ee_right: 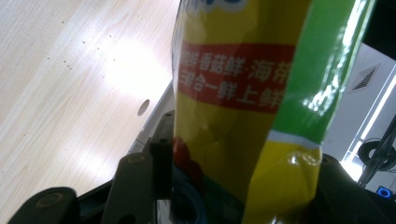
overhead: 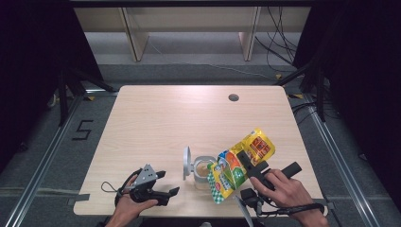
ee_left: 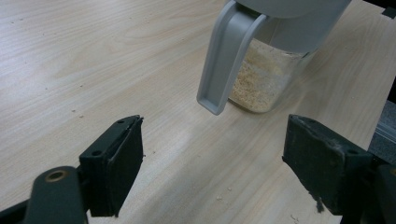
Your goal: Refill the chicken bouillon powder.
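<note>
The right hand-held gripper (overhead: 249, 166) was clamped on the pouch (overhead: 240, 166), tipped over the jar (overhead: 203, 171); the left hand-held gripper (overhead: 168, 183) stood apart beside it.

High view overhead – table (overhead: 156, 118), gripper views close, low

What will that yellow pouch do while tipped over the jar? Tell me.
The yellow pouch probably flexes: its film creases inside the right gripper. Its glossy surface may slip. Tilted mouth-down over the jar, contents likely shift toward the opening.
</note>
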`<state>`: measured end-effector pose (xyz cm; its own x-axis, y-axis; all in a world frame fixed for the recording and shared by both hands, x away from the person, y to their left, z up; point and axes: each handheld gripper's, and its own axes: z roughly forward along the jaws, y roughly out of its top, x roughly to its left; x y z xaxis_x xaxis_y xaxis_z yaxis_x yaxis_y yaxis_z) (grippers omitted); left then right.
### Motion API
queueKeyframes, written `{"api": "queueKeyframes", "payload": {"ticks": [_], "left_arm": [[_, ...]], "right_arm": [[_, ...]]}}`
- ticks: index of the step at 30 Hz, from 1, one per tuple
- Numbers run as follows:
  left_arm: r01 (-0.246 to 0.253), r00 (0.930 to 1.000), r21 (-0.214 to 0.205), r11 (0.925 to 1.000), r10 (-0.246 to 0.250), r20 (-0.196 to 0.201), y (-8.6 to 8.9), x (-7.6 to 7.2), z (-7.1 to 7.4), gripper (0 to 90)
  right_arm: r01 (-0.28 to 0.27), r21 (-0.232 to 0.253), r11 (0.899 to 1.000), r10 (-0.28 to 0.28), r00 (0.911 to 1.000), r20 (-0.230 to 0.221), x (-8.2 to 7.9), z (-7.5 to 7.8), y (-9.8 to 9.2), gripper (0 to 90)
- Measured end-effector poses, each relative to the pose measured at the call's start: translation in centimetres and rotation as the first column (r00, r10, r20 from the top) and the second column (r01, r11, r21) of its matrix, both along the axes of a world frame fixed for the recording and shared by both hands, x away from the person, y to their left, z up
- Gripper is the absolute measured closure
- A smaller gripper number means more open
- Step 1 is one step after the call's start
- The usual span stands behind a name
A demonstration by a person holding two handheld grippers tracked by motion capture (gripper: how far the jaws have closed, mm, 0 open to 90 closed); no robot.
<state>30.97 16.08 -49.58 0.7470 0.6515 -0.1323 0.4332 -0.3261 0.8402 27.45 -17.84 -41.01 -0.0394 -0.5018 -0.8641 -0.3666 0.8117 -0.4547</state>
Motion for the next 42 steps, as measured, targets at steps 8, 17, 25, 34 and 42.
{"api": "queueKeyframes", "payload": {"ticks": [8, 17, 25, 34, 42], "left_arm": [[-0.005, 1.0000, 0.005, 1.0000, 0.005, 0.004, 0.03, 0.00, 0.01, 19.5], [-0.001, 1.0000, 0.004, 1.0000, 0.001, 0.001, 0.04, 0.02, 0.02, 19.6], [-0.005, 1.0000, 0.003, 1.0000, 0.005, 0.004, 0.02, 0.01, 0.00, 19.6], [-0.006, 1.0000, 0.004, 1.0000, 0.006, 0.004, 0.02, 0.01, 0.00, 19.6], [-0.003, 1.0000, 0.003, 1.0000, 0.003, -0.001, 0.04, 0.00, 0.01, 19.6]], "right_arm": [[-0.003, -0.007, 1.000, 0.003, 0.9999, 0.016, -0.03, 0.13, -0.11, 56.4], [-0.002, -0.008, 1.000, 0.002, 0.9998, 0.018, -0.05, 0.15, -0.16, 56.4], [-0.002, -0.009, 1.000, 0.002, 0.9998, 0.018, -0.04, 0.16, -0.15, 56.4], [-0.001, -0.002, 1.000, 0.001, 0.9999, 0.015, -0.06, 0.15, -0.17, 56.5], [-0.002, -0.002, 1.000, 0.002, 0.9999, 0.015, -0.07, 0.16, -0.18, 56.5]]}}
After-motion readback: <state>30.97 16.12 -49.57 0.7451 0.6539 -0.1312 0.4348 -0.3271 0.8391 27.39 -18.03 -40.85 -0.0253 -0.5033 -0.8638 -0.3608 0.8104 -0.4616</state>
